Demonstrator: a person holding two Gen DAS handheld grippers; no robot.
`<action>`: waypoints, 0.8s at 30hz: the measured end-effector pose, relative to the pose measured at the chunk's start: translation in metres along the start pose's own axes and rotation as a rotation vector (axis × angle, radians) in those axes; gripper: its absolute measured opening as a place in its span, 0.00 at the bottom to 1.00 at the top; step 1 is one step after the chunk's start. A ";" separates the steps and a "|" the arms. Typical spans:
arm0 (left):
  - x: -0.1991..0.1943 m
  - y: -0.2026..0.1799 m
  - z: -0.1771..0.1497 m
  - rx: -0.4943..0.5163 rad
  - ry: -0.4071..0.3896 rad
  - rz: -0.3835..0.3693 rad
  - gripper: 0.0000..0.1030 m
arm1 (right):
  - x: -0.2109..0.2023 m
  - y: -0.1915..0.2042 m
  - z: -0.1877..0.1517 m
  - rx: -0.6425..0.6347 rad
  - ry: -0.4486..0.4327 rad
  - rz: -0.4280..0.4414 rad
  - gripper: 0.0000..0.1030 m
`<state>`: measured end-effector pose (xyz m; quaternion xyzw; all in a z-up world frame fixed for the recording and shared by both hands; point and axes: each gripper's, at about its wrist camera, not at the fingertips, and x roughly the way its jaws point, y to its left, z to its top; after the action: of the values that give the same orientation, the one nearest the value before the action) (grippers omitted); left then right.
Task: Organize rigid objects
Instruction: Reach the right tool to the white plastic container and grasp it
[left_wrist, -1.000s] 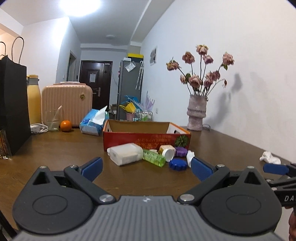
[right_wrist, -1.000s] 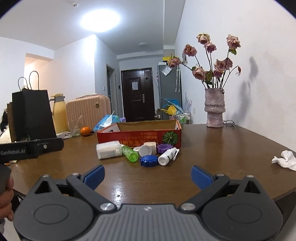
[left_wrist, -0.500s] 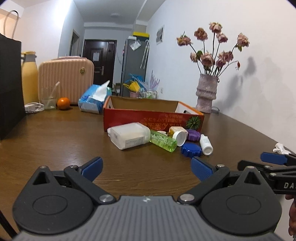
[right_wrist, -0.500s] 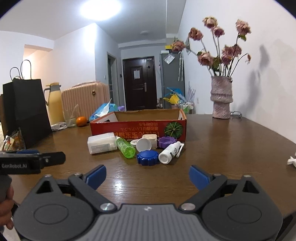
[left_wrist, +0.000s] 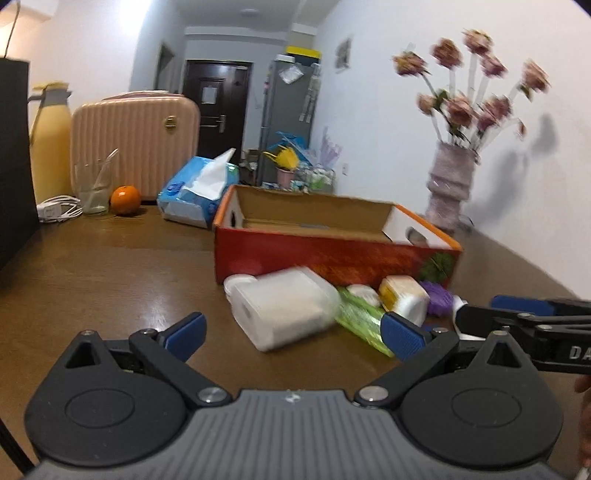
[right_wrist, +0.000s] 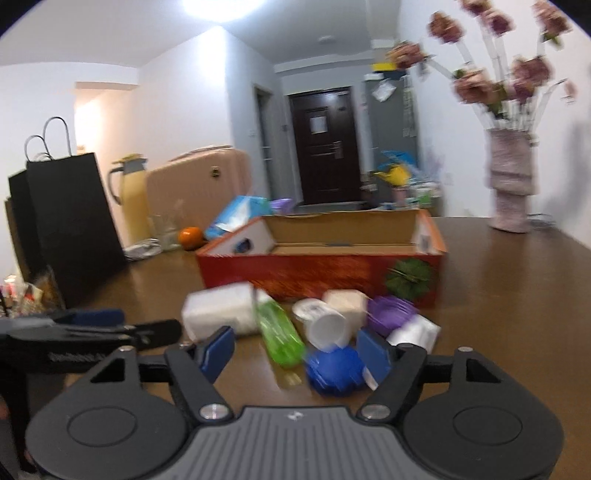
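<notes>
A red cardboard box (left_wrist: 332, 251) (right_wrist: 321, 266) stands open on the brown table. In front of it lie a white rectangular container (left_wrist: 284, 306) (right_wrist: 221, 310), a green bottle (left_wrist: 362, 321) (right_wrist: 280, 336), a white jar (left_wrist: 404, 295) (right_wrist: 328, 325), a purple lid (left_wrist: 437, 297) (right_wrist: 391, 314), a blue lid (right_wrist: 334, 371) and a small white bottle (right_wrist: 415, 332). My left gripper (left_wrist: 291, 334) is open, just short of the white container. My right gripper (right_wrist: 295, 350) is open, close over the green bottle and blue lid. Both views are blurred.
A tissue pack (left_wrist: 199, 190), an orange (left_wrist: 125, 195), a glass (left_wrist: 94, 188), a pink case (left_wrist: 136, 144), a yellow flask (left_wrist: 50, 147) and a black bag (right_wrist: 70, 221) stand at the left and back. A vase of flowers (left_wrist: 448, 192) stands at the right by the wall.
Both grippers have moved forward and lower toward the objects in front of the box, which now look much larger. Both stay open.
</notes>
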<state>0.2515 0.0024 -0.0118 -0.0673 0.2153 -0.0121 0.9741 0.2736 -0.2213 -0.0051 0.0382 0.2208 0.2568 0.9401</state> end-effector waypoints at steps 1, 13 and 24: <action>0.006 0.004 0.004 -0.019 0.008 0.006 0.98 | 0.012 0.000 0.006 0.002 0.008 0.019 0.65; 0.070 0.067 0.007 -0.368 0.172 -0.139 0.48 | 0.136 -0.001 0.035 0.170 0.190 0.228 0.33; 0.038 0.063 0.006 -0.362 0.108 -0.131 0.32 | 0.120 0.013 0.026 0.202 0.222 0.245 0.24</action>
<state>0.2876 0.0631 -0.0309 -0.2544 0.2612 -0.0404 0.9303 0.3710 -0.1494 -0.0270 0.1303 0.3413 0.3485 0.8632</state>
